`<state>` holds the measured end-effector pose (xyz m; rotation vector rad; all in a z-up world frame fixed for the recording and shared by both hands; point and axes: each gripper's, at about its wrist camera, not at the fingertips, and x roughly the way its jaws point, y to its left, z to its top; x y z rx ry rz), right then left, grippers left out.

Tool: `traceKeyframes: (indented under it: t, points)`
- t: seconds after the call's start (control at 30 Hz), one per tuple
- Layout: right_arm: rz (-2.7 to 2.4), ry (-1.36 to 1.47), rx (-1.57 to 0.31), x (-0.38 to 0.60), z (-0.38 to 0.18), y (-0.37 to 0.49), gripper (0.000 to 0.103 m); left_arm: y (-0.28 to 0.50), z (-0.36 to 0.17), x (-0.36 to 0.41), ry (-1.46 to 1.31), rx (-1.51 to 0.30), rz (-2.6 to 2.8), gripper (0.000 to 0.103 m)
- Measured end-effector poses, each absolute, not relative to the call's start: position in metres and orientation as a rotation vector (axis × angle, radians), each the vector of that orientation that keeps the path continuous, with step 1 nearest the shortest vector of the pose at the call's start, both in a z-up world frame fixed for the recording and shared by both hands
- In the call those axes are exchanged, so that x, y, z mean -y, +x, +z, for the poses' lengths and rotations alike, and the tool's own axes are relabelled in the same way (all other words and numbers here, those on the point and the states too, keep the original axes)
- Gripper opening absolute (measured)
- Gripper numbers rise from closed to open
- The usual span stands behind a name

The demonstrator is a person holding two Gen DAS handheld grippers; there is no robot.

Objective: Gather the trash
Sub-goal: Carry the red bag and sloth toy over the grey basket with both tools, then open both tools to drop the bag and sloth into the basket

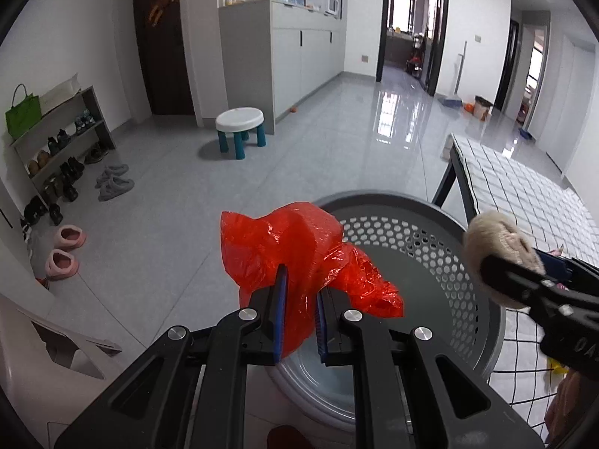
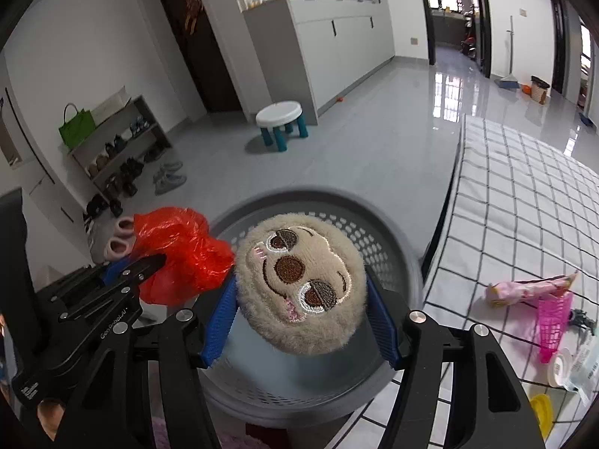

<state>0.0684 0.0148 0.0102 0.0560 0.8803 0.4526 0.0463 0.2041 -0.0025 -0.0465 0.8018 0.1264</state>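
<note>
My left gripper (image 1: 301, 284) is shut on a crumpled red plastic bag (image 1: 295, 239) and holds it over the near left rim of a round grey perforated basket (image 1: 378, 197). Its blue pads press the bag from both sides. My right gripper (image 2: 301, 277) is shut on a round beige plush toy (image 2: 299, 284) with a stitched face, held above the basket's (image 2: 397, 239) opening. In the right wrist view the left gripper (image 2: 149, 262) and the red bag (image 2: 179, 239) sit just left of the toy. In the left wrist view the plush toy (image 1: 498, 239) shows at the right.
A table with a white checked cloth (image 2: 524, 194) stands right of the basket and bears a pink wrapper (image 2: 524, 288), a pink mesh holder (image 2: 554, 321) and a tape roll (image 2: 559, 366). On the grey tiled floor are a white stool (image 1: 239, 119), a shoe rack (image 1: 56, 138) and pink slippers (image 1: 63, 250).
</note>
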Motion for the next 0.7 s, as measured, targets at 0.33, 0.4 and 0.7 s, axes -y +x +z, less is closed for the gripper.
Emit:
traceKeyframes:
  t: [0.33, 0.4, 0.7]
  points:
    - [0.468, 0.066, -0.968, -0.01, -0.02, 0.085, 0.061, 0.052, -0.017, -0.191, -0.035, -0.849, 0.089, 0.014]
    - [0.463, 0.072, -0.976, -0.006, -0.022, 0.087, 0.061, 0.053, -0.017, -0.189, -0.029, -0.857, 0.089, 0.014]
    - [0.454, 0.063, -0.966, -0.008, -0.018, 0.084, 0.065, 0.055, -0.019, -0.194, -0.047, -0.873, 0.108, 0.018]
